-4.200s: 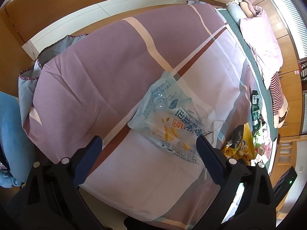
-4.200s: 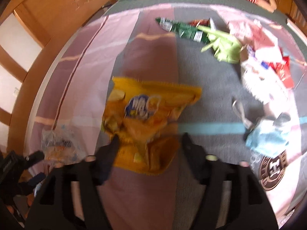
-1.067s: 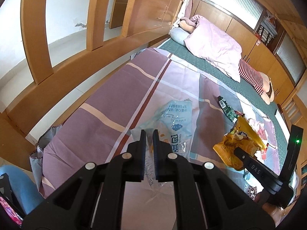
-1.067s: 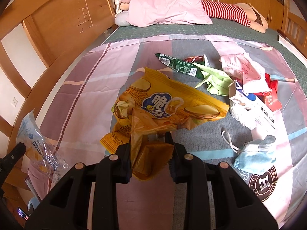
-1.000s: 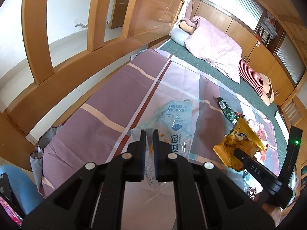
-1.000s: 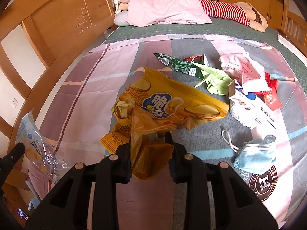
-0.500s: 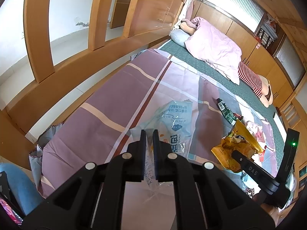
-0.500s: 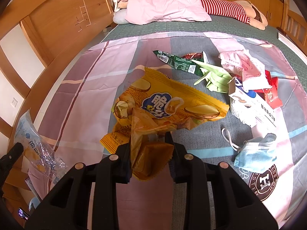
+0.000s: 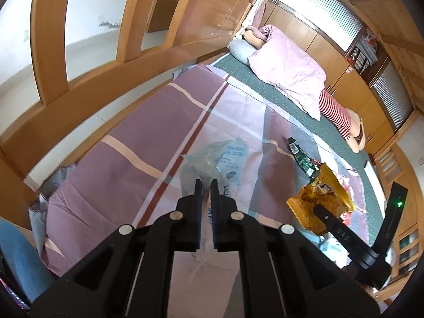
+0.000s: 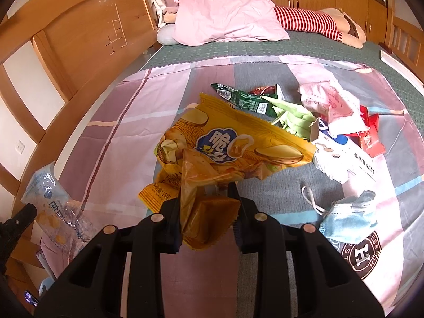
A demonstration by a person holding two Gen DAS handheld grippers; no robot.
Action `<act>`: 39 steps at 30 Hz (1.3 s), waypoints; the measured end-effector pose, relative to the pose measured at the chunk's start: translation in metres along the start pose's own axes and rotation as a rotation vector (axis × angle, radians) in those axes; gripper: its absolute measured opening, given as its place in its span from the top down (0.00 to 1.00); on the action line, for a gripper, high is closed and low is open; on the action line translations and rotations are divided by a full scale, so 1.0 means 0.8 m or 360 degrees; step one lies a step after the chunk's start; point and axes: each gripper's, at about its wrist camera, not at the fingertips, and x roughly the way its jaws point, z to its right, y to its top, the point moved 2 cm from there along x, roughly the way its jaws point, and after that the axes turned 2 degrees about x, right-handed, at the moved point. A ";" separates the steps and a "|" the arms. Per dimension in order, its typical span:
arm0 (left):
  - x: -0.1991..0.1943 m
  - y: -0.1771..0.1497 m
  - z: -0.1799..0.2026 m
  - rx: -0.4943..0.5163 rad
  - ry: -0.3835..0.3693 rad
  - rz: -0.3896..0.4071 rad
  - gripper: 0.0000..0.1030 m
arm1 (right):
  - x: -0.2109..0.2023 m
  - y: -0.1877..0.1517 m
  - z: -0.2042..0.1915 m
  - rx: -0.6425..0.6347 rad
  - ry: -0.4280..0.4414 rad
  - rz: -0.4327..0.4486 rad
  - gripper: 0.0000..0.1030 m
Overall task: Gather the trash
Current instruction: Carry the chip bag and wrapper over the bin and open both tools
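Pinching a clear blue plastic wrapper (image 9: 214, 164) between nearly closed jaws, the left tongs (image 9: 206, 185) hold it lifted above the striped bedsheet (image 9: 127, 159), with the wrapper rising ahead of the tips and trailing back between the fingers. Off to their right, the right tongs (image 10: 208, 193) are clenched on a crumpled fold of a yellow chip bag (image 10: 228, 145), whose printed face spreads out ahead of the tips, clear of the sheet. Beyond the bag lie a dark green snack wrapper (image 10: 241, 99) and a light green bag (image 10: 291, 119), touching each other. Farther right of the right tongs sit a pink-printed bag (image 10: 328, 100), red packets (image 10: 371, 132) and a white carton (image 10: 347, 156) in a loose heap. Nearer, just right of those tongs, a blue face mask (image 10: 349, 217) rests on the sheet. Far ahead, a pink pillow (image 10: 228, 16) lies on the bed.
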 end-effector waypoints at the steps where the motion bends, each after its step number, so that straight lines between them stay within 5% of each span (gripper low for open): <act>1: 0.001 0.000 -0.002 -0.0020 -0.0032 -0.0018 0.93 | 0.000 0.000 0.001 0.0006 0.0002 0.0003 0.71; 4: 0.009 0.000 -0.001 -0.0060 -0.0240 -0.0100 0.94 | -0.013 0.003 0.002 0.0028 0.0029 0.0083 0.71; 8: 0.014 -0.002 0.011 -0.0079 -0.0455 -0.0169 0.94 | -0.077 0.005 0.004 -0.0004 0.0072 0.0421 0.71; 11: 0.011 -0.007 0.027 -0.0035 -0.0594 -0.0184 0.94 | -0.121 -0.006 0.021 0.0041 0.0085 0.0526 0.71; 16: -0.007 -0.020 0.062 0.0101 -0.0867 -0.0181 0.94 | -0.199 -0.038 0.079 0.0084 0.0047 0.0478 0.71; 22: -0.038 -0.050 0.108 0.0269 -0.1044 -0.0220 0.94 | -0.332 -0.120 0.208 0.0105 -0.0325 0.0398 0.71; 26: -0.085 -0.087 0.159 0.0336 -0.1161 -0.0218 0.94 | -0.375 -0.204 0.296 0.0157 -0.0602 0.0132 0.71; 30: -0.128 -0.151 0.250 0.0518 -0.1437 -0.0379 0.94 | -0.376 -0.278 0.335 0.0168 -0.0612 -0.0183 0.63; 31: -0.137 -0.171 0.274 0.0566 -0.1526 -0.0451 0.94 | -0.376 -0.290 0.342 0.0167 -0.0605 -0.0236 0.50; 32: -0.144 -0.193 0.297 0.0603 -0.1611 -0.0532 0.94 | -0.382 -0.301 0.348 0.0178 -0.0642 -0.0239 0.38; 37: -0.155 -0.297 0.376 0.0734 -0.1832 -0.0900 0.93 | -0.444 -0.309 0.392 0.0436 -0.0784 0.0034 0.29; 38: -0.152 -0.320 0.390 0.0791 -0.1846 -0.0995 0.85 | -0.457 -0.307 0.401 0.0506 -0.0789 0.0100 0.29; 39: -0.148 -0.345 0.402 0.0867 -0.1821 -0.1089 0.59 | -0.467 -0.305 0.407 0.0559 -0.0798 0.0156 0.29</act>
